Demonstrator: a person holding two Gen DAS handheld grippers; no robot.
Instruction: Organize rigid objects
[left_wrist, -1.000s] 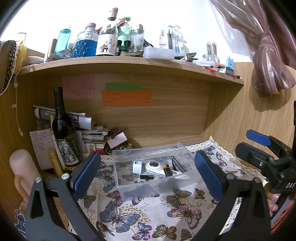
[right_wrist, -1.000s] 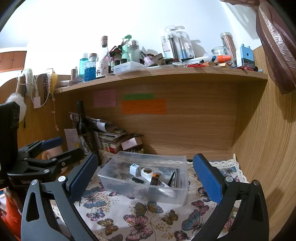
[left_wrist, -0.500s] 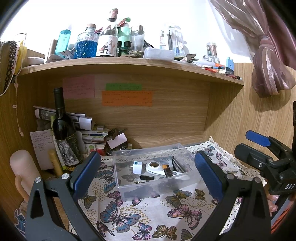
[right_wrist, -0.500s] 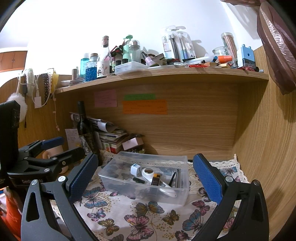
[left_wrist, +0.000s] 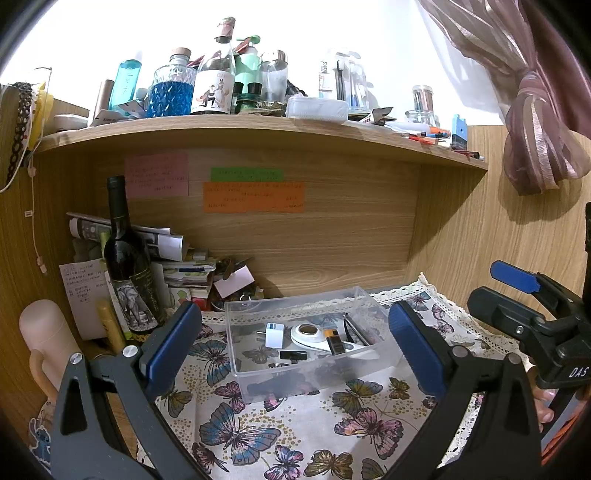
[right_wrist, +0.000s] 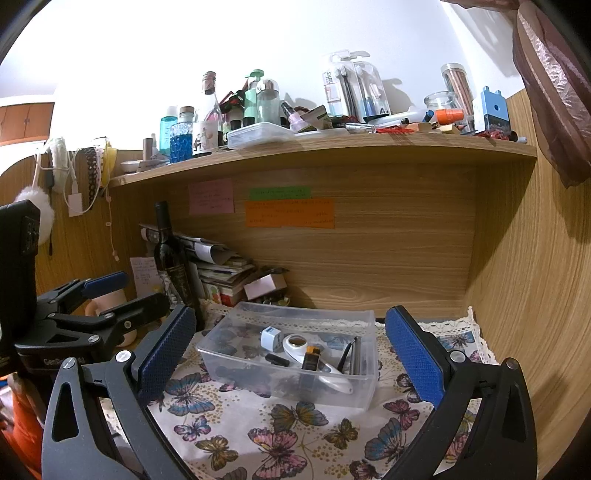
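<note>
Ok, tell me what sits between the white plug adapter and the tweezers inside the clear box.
In the clear box, between the white plug adapter and the tweezers, lie a white magnifier and a black-and-orange battery resting on it. Both wrist views show this.

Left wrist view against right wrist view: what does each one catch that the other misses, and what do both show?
Only the left wrist view shows the pale pink flask standing at the far left, and the right gripper from outside.

Only the right wrist view shows the white fluffy earmuff hanging on the left wall, and the left gripper from outside.

Both show the clear plastic box on the butterfly cloth, holding the white plug adapter and battery, plus the wine bottle. Both grippers are open and empty.
</note>
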